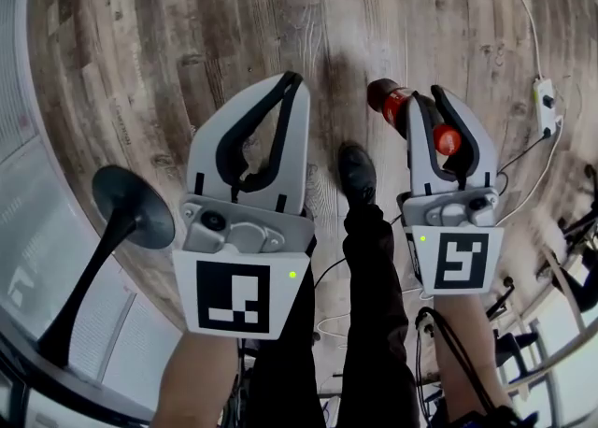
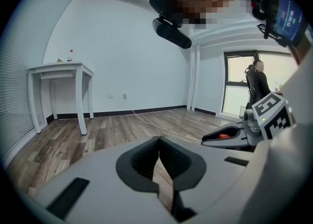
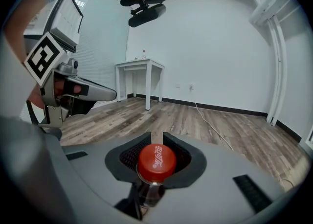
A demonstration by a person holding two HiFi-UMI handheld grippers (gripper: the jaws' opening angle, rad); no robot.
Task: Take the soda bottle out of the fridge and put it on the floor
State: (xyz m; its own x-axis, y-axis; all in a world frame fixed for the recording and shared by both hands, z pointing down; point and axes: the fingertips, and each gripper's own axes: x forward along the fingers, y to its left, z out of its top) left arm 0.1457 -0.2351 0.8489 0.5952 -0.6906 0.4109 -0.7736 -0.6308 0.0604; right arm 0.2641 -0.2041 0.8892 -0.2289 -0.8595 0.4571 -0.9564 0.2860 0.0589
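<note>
right claw (image 3: pixel 154 136) pinches soda bottle (image 3: pixel 156 162) below its cap

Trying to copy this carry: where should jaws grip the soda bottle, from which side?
Grip the neck under the red cap, from the side: the cap overhangs the narrow neck, so the soda bottle likely can't slip, as the right gripper shows.

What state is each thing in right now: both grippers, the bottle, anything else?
left gripper: shut, nothing between its jaws.
right gripper: shut on the soda bottle's neck, just under the cap.
soda bottle: capped, hanging from the right gripper over the floor; whether its base touches cannot be told.
white table: upright by the wall, a small bottle standing on it.
</note>
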